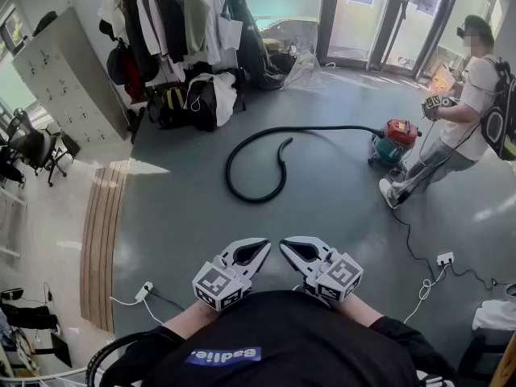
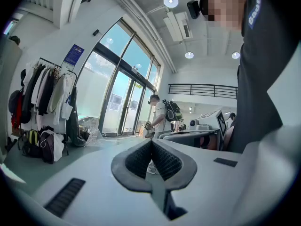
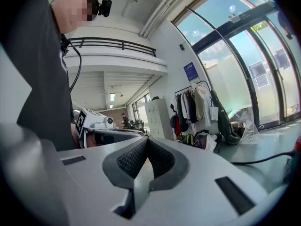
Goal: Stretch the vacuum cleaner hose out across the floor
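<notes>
Hose [image 1: 228, 168] looped on grey floor [image 1: 322, 216], left tool [image 1: 260, 250] and right tool [image 1: 289, 248] closed (empty)

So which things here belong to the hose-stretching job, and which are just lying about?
Job in hand:
- hose, curled on the floor
- vacuum cleaner
- left gripper and right gripper, jaws shut, empty

Lying about:
- clothes rack
- bags
- lockers
- chair
- power strip
- wooden slats
</notes>
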{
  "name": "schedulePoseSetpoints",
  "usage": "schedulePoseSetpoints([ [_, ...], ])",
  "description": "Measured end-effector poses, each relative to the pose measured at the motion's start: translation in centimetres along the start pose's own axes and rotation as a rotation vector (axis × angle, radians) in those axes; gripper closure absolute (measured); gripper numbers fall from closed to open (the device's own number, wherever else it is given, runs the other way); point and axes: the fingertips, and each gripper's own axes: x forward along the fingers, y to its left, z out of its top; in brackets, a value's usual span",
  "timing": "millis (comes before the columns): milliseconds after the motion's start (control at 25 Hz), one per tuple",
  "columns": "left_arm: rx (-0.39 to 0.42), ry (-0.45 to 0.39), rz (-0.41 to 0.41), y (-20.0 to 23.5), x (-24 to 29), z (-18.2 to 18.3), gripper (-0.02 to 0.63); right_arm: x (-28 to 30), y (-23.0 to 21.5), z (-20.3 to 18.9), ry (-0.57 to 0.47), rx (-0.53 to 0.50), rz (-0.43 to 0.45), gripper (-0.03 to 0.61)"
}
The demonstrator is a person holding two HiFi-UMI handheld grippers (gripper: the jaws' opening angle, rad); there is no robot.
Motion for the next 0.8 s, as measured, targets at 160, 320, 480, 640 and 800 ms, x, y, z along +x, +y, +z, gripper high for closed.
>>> schedulePoseSetpoints([
  [160,0.000,0.006,-0.001,-0.1,0.7,-0.4,0.606,-0.3,-0.6,-0.6,0.003,0.007,-0.004,0.575],
  [320,0.005,0.012,0.003,-0.5,2.0,-0.2,0.606,-1.0,-1.5,-0.5,0.007,0.011,0.004,0.575],
  [480,0.004,0.011,0.020,-1.2,3.7,-0.1,0.606,-2.6,-2.9,-0.3,-0.016,0.044,0.024,0.574],
  [640,0.006,0.006,0.059,-2.0,5.6,0.0,0.606,-4.7,-4.2,-0.2,-0.030,0.052,0.050,0.574],
  [800,-0.002,0.000,0.107,-2.5,7.1,-0.2,0.606,-6.3,-5.8,-0.9,-0.013,0.057,0.065,0.574],
])
